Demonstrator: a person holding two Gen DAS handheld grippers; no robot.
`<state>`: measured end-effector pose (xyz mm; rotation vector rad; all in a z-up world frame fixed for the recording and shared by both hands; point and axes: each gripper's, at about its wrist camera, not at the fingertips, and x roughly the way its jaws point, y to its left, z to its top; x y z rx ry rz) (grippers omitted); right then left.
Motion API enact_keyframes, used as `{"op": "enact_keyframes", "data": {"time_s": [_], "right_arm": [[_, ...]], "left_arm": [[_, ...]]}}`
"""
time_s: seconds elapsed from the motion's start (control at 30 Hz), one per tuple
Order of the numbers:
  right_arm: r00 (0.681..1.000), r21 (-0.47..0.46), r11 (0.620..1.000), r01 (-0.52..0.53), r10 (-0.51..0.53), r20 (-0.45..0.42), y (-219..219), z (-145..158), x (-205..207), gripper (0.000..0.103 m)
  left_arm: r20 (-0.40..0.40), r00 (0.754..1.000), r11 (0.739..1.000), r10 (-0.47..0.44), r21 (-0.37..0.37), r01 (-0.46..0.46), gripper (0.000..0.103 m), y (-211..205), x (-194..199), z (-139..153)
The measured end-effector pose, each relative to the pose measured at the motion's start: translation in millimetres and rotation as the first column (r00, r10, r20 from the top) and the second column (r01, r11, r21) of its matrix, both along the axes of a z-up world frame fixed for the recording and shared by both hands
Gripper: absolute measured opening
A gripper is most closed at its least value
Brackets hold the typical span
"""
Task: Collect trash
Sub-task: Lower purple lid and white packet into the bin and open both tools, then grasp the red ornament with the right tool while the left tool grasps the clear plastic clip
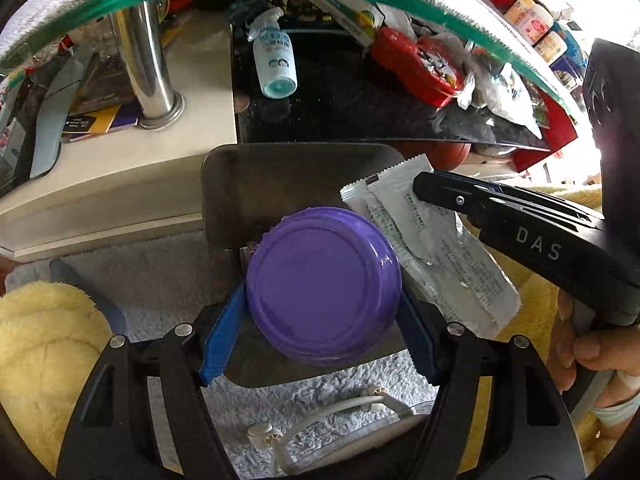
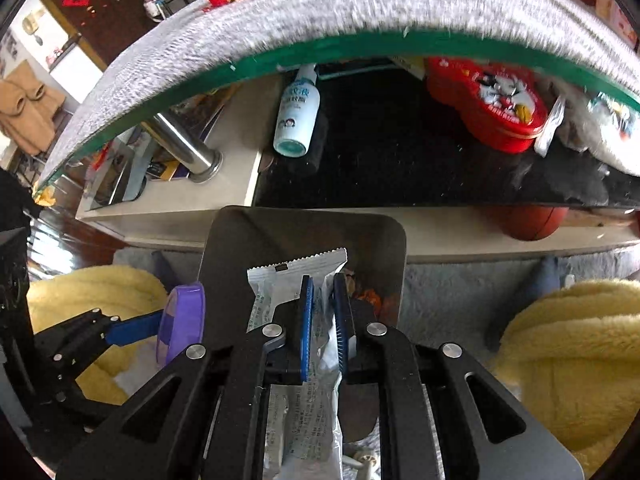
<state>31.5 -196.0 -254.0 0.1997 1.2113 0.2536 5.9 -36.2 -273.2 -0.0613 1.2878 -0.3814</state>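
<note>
My left gripper [image 1: 322, 296] is shut on a purple round tub [image 1: 324, 284], with a blue finger against each side of it. The tub hangs over the open mouth of a steel bin [image 1: 248, 184]. To its right, my right gripper [image 2: 323, 280] is shut on a white and silver wrapper [image 2: 276, 292], which sticks out past the blue pads [image 2: 306, 320] above the bin [image 2: 376, 240]. In the left wrist view the wrapper [image 1: 452, 264] hangs tilted under the right gripper [image 1: 418, 188], next to the tub. In the right wrist view the tub [image 2: 182, 322] shows side-on at the left.
A glass table edge with a grey fluffy cover [image 2: 320, 8] arches over the top. On the shelf below lie a spray bottle [image 1: 274, 64] and a red tin [image 2: 496, 104]; a chrome leg [image 1: 148, 68] stands at the left. Yellow cushions [image 2: 568, 352] flank the bin on a grey rug [image 1: 160, 280].
</note>
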Motion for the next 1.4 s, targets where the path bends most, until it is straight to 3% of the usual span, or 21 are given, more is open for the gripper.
{"op": "enact_keyframes", "data": {"time_s": [0.2, 0.23, 0.27, 0.33, 0.43, 0.63, 0.8, 1.17, 1.4], "right_arm": [[0.999, 0.033, 0.999, 0.013, -0.012, -0.047, -2, -10, 5, 0.017], [0.999, 0.036, 0.999, 0.015, -0.013, -0.052, -1, -12, 6, 0.025], [0.998, 0.040, 0.999, 0.025, -0.022, -0.055, -3, -12, 7, 0.046], [0.998, 0.036, 0.998, 0.054, -0.052, -0.036, -9, -9, 6, 0.068], [0.997, 0.017, 0.997, 0.070, -0.069, -0.022, -14, -6, 8, 0.070], [0.994, -0.031, 0.994, 0.107, -0.107, 0.004, -28, 4, 9, 0.091], [0.993, -0.007, 0.993, 0.115, -0.115, 0.035, -36, 26, 11, 0.092], [0.976, 0.023, 0.998, 0.060, -0.063, 0.206, -32, 111, 33, 0.096], [0.971, 0.020, 0.999, 0.026, -0.030, 0.238, -18, 131, 70, 0.096]], "left_arm": [[-0.032, 0.999, 1.000, -0.002, -0.002, 0.001, 0.069, -1, 6, -8], [-0.037, 0.999, 1.000, 0.002, 0.002, -0.002, 0.073, -1, 7, -9], [-0.038, 0.999, 1.000, 0.007, 0.005, -0.006, 0.077, 0, 7, -10], [-0.036, 0.999, 1.000, 0.017, 0.012, -0.016, 0.082, 2, 8, -11], [-0.027, 0.999, 0.999, 0.034, 0.024, -0.034, 0.095, 6, 8, -9], [-0.015, 0.999, 0.998, 0.042, 0.036, -0.041, 0.095, 11, 6, -2], [0.022, 0.999, 0.998, 0.046, 0.036, -0.047, 0.095, 18, 6, 16], [0.159, 0.983, 0.996, 0.094, -0.005, -0.094, 0.095, 43, 29, 89], [0.221, 0.970, 0.993, 0.106, 0.027, -0.115, 0.095, 58, 58, 116]]}}
